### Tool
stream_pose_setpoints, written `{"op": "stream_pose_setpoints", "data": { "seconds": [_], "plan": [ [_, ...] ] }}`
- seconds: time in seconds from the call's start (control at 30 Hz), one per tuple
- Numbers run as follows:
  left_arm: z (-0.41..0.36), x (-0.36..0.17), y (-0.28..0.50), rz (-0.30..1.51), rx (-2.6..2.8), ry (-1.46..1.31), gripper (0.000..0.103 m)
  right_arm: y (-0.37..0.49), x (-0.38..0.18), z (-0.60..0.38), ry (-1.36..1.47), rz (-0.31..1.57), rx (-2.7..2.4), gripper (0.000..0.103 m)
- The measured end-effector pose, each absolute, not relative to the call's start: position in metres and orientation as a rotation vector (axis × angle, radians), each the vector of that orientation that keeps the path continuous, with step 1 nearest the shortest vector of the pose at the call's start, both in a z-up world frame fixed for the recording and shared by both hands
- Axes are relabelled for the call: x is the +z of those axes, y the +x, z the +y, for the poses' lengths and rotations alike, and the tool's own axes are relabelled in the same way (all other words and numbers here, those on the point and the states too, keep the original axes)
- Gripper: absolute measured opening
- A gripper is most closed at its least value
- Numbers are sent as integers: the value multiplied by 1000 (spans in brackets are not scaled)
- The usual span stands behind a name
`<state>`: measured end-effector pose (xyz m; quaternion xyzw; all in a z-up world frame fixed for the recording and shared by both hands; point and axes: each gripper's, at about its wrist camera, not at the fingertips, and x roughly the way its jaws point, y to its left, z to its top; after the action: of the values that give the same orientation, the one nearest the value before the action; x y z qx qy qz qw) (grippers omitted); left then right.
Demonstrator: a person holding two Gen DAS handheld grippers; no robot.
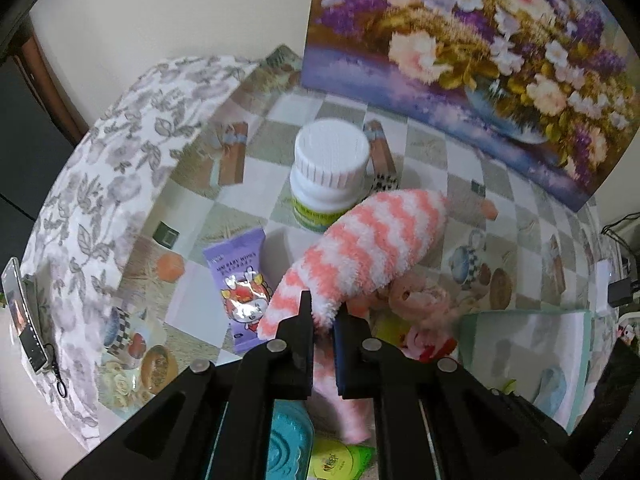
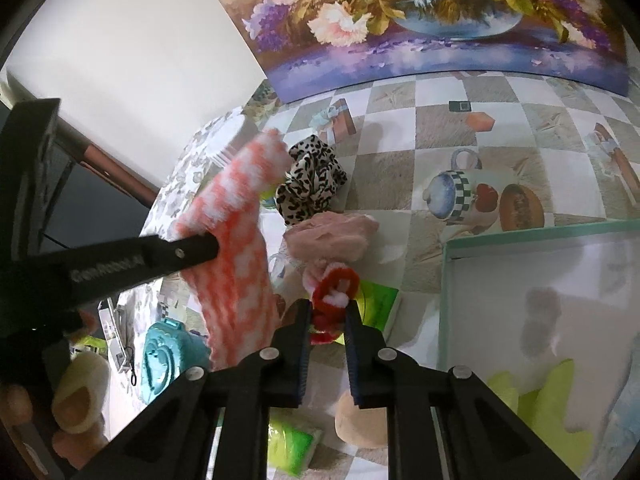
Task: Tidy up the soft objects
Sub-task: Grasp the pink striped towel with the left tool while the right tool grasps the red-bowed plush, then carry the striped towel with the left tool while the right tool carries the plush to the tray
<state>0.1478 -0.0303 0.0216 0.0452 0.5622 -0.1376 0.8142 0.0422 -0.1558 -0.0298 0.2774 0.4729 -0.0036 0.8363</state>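
On the checkered table (image 1: 432, 152), the left gripper (image 1: 322, 316) is clamping a pink-and-white striped fuzzy sock (image 1: 360, 248), which is hanging off the surface between a purple wipes packet (image 1: 242, 284) on its left and a white-capped bottle (image 1: 330, 168) just behind. Further right, the right gripper (image 2: 327, 312) is pinching a red-and-pink plush toy (image 2: 334, 284), probably a small doll, with a leopard scrunchie (image 2: 310, 188) crowding behind it and a mint-edged box (image 2: 540, 272) sitting open at the far right.

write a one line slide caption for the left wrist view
Left gripper pinches a striped sock above a table near a white bottle.
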Motion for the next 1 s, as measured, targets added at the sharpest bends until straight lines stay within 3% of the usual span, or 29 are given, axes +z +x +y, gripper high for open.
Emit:
{"op": "stream_pose_setpoints", "data": {
  "seconds": [0.4,1.0],
  "plan": [
    [-17,69,136,1089,-313,37,8,30,-7,-160,586,941,-24,16],
    [-26,157,75,863,-458,12,8,-36,95,-203,522,705,-252,16]
  ]
}}
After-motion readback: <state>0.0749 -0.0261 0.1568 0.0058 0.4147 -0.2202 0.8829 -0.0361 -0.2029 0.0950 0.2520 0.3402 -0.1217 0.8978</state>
